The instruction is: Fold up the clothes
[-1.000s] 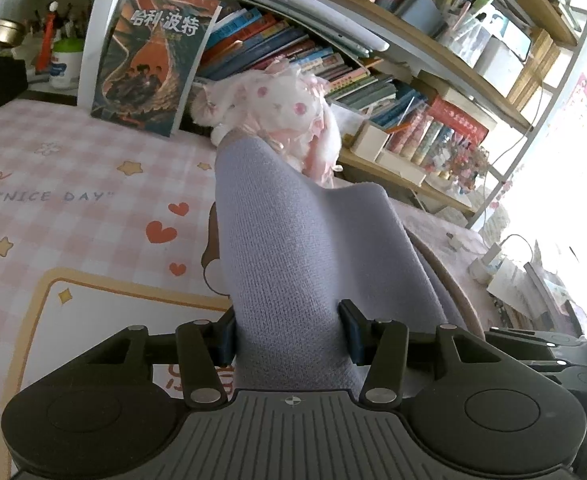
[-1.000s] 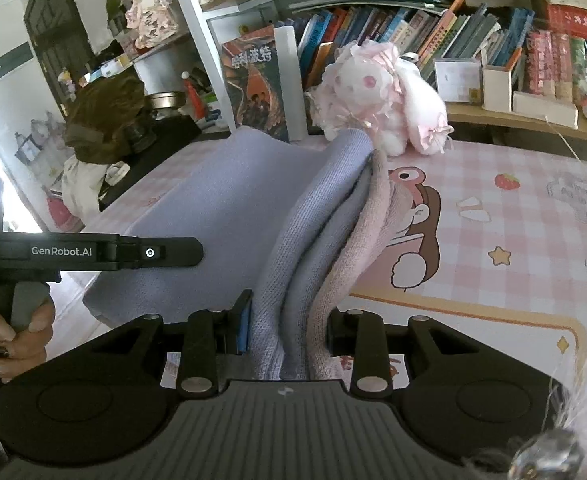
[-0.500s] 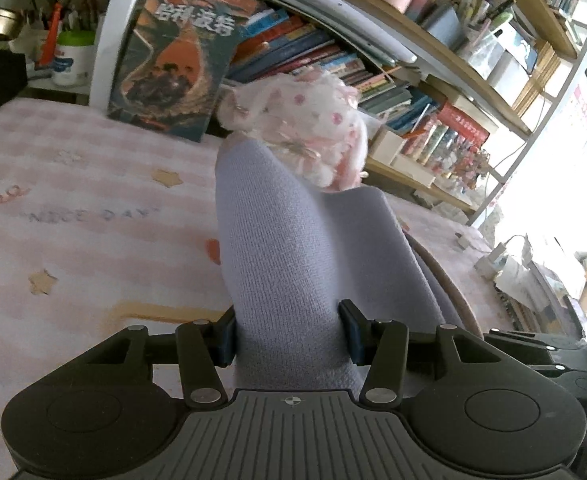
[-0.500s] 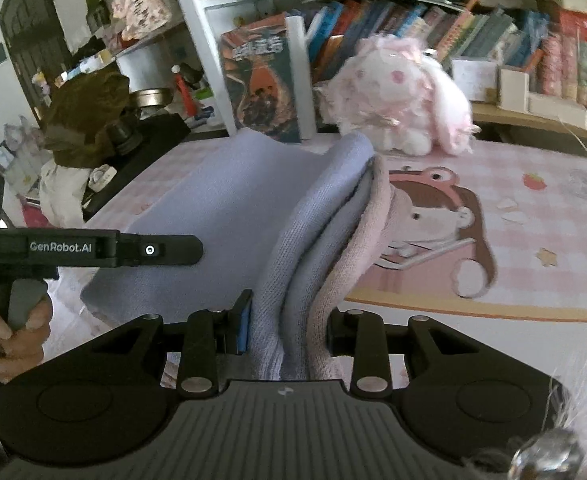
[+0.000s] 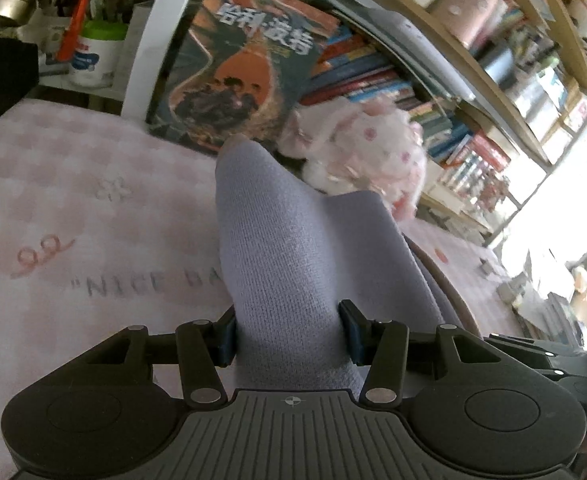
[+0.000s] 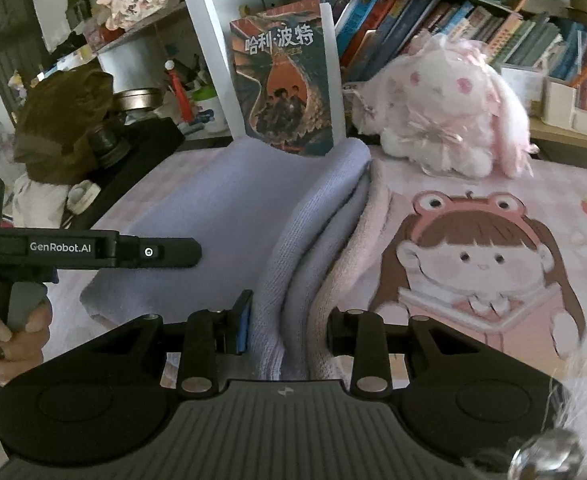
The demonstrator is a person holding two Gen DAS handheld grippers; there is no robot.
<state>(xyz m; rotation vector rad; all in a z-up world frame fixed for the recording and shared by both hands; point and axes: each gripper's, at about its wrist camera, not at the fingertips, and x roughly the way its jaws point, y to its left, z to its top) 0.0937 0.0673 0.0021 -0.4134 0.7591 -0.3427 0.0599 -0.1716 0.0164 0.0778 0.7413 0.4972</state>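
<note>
A lavender knit garment [image 5: 293, 264] with a pink inner edge [image 6: 345, 264] is held up over the pink checked table cover [image 5: 73, 208]. My left gripper [image 5: 289, 338] is shut on one bunched end of it. My right gripper [image 6: 289, 328] is shut on the other end, where several layers are stacked between the jaws. The cloth spans between the two grippers and sags toward the table in the right wrist view [image 6: 213, 216]. The left gripper's body [image 6: 93, 250] and the hand holding it show at the left of that view.
A large upright book [image 6: 289, 76] and a pink plush rabbit [image 6: 445, 120] stand at the back edge against the bookshelf [image 5: 433, 80]. A black case with clutter [image 6: 133, 148] sits at the far left. A cartoon girl print [image 6: 481, 264] marks the cover on the right.
Both grippers have carried the garment forward toward the bookshelf and to the left. The book and plush now look closer. Both grips are unchanged.
</note>
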